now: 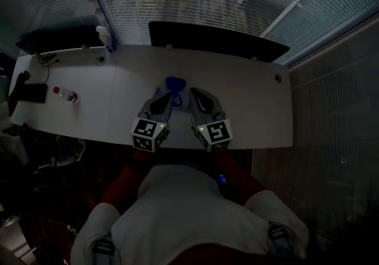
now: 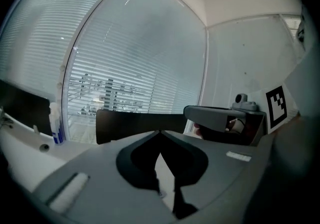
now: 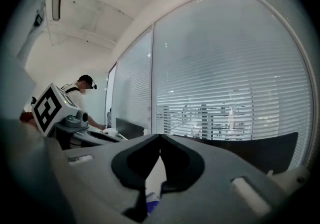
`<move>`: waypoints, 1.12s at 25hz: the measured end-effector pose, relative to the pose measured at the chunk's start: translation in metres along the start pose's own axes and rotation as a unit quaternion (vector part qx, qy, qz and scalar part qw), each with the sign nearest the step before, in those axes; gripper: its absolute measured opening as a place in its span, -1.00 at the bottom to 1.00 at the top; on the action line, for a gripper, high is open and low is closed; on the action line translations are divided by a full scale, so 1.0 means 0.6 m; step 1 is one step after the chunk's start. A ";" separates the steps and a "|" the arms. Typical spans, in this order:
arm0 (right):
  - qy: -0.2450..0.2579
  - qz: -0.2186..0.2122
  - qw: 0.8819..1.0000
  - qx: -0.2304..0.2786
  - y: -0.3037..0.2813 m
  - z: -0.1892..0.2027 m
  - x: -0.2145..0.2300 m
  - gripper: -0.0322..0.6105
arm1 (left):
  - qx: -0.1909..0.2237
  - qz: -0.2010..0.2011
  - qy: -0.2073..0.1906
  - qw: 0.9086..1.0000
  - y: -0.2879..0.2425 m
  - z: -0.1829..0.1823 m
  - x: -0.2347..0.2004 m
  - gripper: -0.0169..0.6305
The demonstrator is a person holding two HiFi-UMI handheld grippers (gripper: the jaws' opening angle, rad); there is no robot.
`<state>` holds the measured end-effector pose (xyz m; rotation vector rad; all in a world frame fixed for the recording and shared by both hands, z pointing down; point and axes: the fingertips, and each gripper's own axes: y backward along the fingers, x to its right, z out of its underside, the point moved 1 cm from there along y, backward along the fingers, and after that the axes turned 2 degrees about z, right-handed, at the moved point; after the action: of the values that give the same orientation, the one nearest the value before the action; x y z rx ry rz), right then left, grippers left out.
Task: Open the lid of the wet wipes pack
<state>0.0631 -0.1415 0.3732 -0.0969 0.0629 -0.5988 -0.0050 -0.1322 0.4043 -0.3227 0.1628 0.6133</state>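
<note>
Left gripper (image 1: pixel 167 98) and right gripper (image 1: pixel 195 96) are closed and empty over the near edge of the bench (image 1: pixel 254 104). The wipes pack (image 1: pixel 174 85) lies just beyond them, and its lid's state is unclear.

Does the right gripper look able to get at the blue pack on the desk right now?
Probably yes: the blue pack lies on the white desk just beyond the right gripper, nothing between them. Its jaws are shut, though, and would need to open first.
</note>
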 end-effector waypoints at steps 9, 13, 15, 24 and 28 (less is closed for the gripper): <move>-0.033 -0.032 0.998 0.054 0.080 -0.110 -0.066 -0.89 | 0.058 0.028 -0.040 0.997 0.062 -0.090 0.079 -0.94; -0.047 -0.035 0.996 0.064 0.113 -0.134 -0.080 -0.89 | 0.079 0.026 -0.054 0.995 0.088 -0.098 0.096 -0.94; -0.048 -0.034 0.996 0.062 0.128 -0.128 -0.081 -0.89 | 0.083 0.023 -0.049 0.995 0.102 -0.103 0.106 -0.94; -0.061 -0.029 0.996 0.060 0.143 -0.122 -0.086 -0.90 | 0.085 0.030 -0.049 0.995 0.112 -0.092 0.123 -0.94; -0.054 -0.035 0.996 0.065 0.142 -0.126 -0.090 -0.90 | 0.089 0.036 -0.048 0.994 0.108 -0.096 0.129 -0.94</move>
<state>0.0596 -0.0464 0.2905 -0.0049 -0.0846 -0.6656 0.0159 -0.0604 0.3151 -0.1162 0.1366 0.6786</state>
